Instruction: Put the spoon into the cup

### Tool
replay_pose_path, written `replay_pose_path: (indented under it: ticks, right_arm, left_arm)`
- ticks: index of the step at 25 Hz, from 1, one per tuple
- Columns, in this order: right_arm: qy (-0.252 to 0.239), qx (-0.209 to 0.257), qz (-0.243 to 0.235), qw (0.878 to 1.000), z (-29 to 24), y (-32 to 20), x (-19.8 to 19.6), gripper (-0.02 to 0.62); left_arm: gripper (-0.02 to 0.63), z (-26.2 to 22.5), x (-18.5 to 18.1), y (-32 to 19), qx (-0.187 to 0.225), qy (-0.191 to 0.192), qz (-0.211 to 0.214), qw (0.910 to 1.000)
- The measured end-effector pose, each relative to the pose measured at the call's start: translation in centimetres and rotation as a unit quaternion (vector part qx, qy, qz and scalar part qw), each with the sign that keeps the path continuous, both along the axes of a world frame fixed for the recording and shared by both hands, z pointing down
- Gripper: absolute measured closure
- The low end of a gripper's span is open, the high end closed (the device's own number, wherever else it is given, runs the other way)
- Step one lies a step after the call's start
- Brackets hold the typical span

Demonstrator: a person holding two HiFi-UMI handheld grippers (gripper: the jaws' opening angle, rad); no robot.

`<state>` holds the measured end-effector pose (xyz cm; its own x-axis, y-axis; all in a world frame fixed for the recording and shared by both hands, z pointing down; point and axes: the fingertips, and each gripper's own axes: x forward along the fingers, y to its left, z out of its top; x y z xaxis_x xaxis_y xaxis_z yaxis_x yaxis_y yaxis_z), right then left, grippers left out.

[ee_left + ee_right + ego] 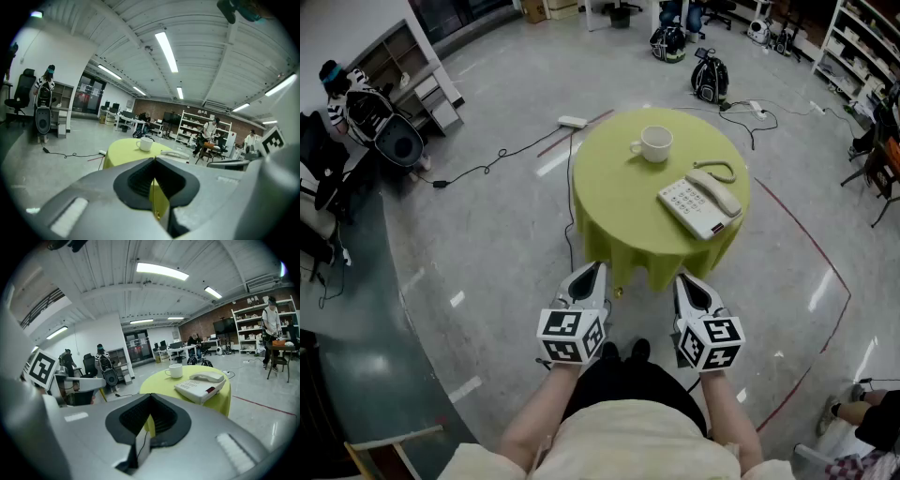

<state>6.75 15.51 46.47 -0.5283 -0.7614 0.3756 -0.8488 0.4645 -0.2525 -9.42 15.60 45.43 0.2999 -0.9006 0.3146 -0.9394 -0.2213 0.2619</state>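
A white cup (653, 143) stands at the far side of a round table with a yellow-green cloth (619, 202). I find no spoon in any view. Both grippers hang in front of the table's near edge, short of it. My left gripper (597, 269) is shut with nothing in it, its jaws meeting in a thin line (153, 161). My right gripper (682, 279) is also shut and holds nothing, its tips touching (150, 396). The cup (146, 144) (176, 371) lies well beyond both.
A white desk telephone (701, 200) with a coiled cord lies on the table's right half. On the floor are a power strip (572, 122), a black cable (487, 167), backpacks (710, 78) and a red line (811, 244). A shelf unit (412, 75) stands at the left, with people about the room.
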Motion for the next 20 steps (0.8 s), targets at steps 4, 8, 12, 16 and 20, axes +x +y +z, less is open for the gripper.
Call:
replay_pose_path:
  ticks: [4,8,12,16,20]
  right_arm:
    - [-0.013,0.005,-0.005,1.0,-0.1,-0.5,0.1,0.595]
    - [-0.024,0.007,-0.001,1.0,-0.1,-1.0,0.6,0.594]
    - [-0.03,0.01,0.003,0.999,0.0,-1.9,1.1,0.594]
    - [-0.029,0.015,0.002,0.999,-0.1,-2.7,1.9,0.594]
    - [-0.03,0.021,0.003,0.999,-0.3,-3.3,2.6,0.594]
  left_arm:
    - [0.601,0.6,0.6,-0.4,-0.005,0.003,-0.002,1.0]
    - [0.601,1.0,1.2,-0.8,-0.008,-0.003,-0.002,1.0]
    - [0.601,1.1,1.9,-1.6,-0.006,-0.003,0.001,1.0]
    - [0.601,0.9,2.7,-2.3,0.0,-0.006,0.009,0.9999]
    - [0.601,0.5,3.1,-2.8,0.005,-0.008,0.008,0.9999]
